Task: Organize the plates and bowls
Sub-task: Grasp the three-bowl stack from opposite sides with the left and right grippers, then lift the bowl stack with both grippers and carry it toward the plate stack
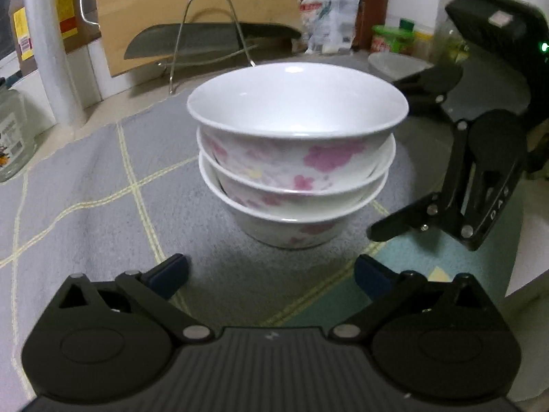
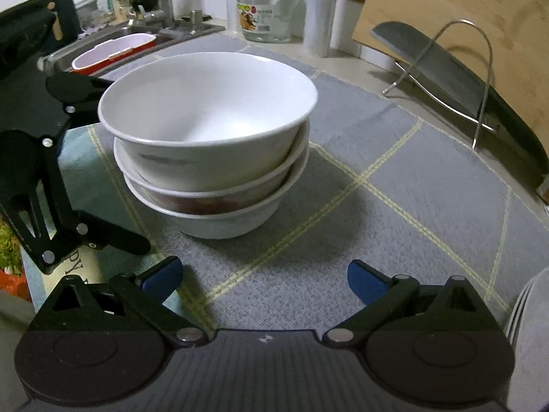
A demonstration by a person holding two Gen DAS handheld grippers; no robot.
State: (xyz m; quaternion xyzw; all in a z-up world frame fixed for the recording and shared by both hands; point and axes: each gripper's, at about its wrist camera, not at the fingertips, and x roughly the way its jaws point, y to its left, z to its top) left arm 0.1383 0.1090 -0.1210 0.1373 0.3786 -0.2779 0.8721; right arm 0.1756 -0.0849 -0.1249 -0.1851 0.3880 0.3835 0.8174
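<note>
Three white bowls with pink flowers are nested in a stack [image 1: 295, 158] [image 2: 206, 144] on a grey checked mat [image 1: 103, 189] [image 2: 394, 213]. My left gripper [image 1: 271, 276] is open just short of the stack, with nothing between its blue-tipped fingers. In the right wrist view it [image 2: 125, 164] is at the left, its jaws spread wide beside the bowls. My right gripper [image 2: 264, 276] is also open and empty, a little back from the stack. In the left wrist view it [image 1: 386, 158] is on the right of the stack, clear of the bowls. A stack of white plates [image 2: 528, 309] shows at the right edge.
A wire rack [image 1: 212, 27] [image 2: 480, 79] holding a dark plate stands behind the mat against a wooden board [image 1: 192, 7]. A glass jar [image 2: 266, 10] and a sink with a red-and-white tub [image 2: 113, 51] are at the back. Another jar [image 1: 13, 137] stands at the left.
</note>
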